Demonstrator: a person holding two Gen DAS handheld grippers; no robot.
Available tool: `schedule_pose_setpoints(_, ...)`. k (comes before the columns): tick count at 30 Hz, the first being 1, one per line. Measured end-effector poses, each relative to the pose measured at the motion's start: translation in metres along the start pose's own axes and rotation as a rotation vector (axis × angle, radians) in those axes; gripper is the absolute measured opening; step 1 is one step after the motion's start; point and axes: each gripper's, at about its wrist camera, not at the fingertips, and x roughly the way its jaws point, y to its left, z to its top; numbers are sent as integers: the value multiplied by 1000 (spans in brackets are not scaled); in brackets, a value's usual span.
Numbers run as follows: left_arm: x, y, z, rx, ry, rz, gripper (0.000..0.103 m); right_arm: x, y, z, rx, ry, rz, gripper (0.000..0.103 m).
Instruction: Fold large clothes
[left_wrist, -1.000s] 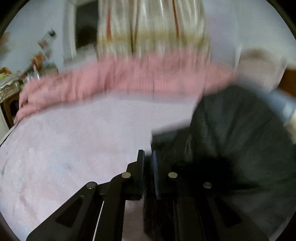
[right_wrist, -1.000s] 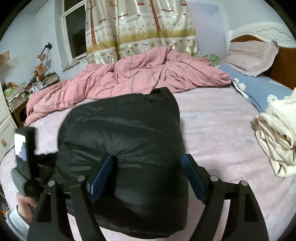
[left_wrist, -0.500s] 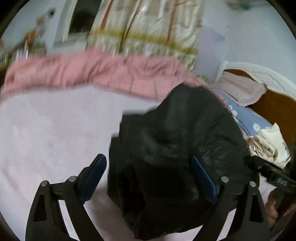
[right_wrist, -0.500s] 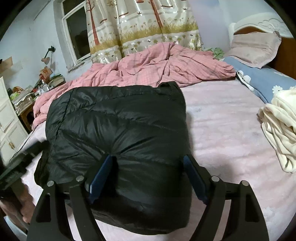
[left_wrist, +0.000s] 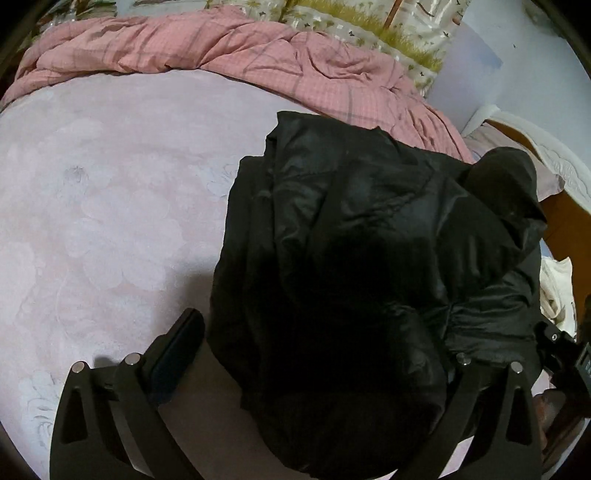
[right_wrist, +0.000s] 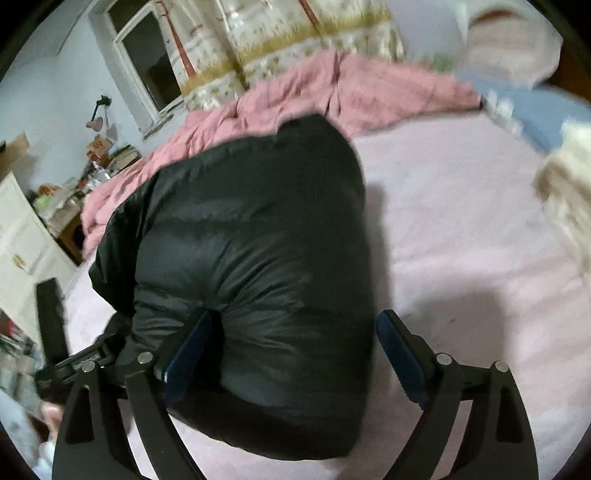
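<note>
Bare sheet (left_wrist: 110, 221) left of jacket (left_wrist: 369, 258); quilt (left_wrist: 221, 48) blocks beyond.

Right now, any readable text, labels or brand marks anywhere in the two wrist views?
None can be read.
Red-and-white box on the cluttered side shelf: print too blurred.
Display edge of the right gripper's handle: characters cut off, unreadable.
Black jacket: no visible label or logo.

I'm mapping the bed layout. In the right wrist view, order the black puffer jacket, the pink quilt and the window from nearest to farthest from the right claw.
1. Black puffer jacket: between the opening fingers of the right claw, on the bed.
2. Pink quilt: bunched behind the jacket, along the bed's far edge.
3. Window: on the wall beyond the quilt, upper left.
</note>
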Motion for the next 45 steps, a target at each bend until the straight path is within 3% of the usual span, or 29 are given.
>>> schedule_pose_setpoints(3,0,-1,-1,0,2,-9,101,14,-15,-4,87,47,34,101)
schedule_pose_setpoints(4,-1,0,-1,-9,2,-39,92,18,-18,-4,102,58,49,101)
schedule_pose_setpoints(5,-3,2,-2,-24,2,-104,72,19,-19,-5,105,55,59,101)
schedule_pose_setpoints(6,-6,4,-3,-40,0,-163,67,20,-18,-5,99,54,64,96)
schedule_pose_setpoints(9,-18,-11,-7,26,-53,-126,47,15,-10,-6,70,24,97,67)
schedule_pose_setpoints(11,-28,-22,-7,66,-97,-104,36,11,3,-8,0,-12,56,56)
schedule_pose_setpoints(13,-35,-32,-5,93,-131,-85,32,5,10,-6,-34,-41,29,50)
schedule_pose_setpoints(19,-48,-63,17,142,-202,-107,29,-21,24,13,-115,-120,-35,44)
schedule_pose_setpoints(29,-67,-176,61,265,-355,-171,29,-97,-6,79,-178,-282,-101,44)
schedule_pose_setpoints(37,-57,-314,69,383,-439,-306,29,-189,-93,120,-158,-441,-201,45)
schedule_pose_setpoints(45,-14,-447,33,455,-392,-426,29,-265,-214,128,-87,-487,-381,46)
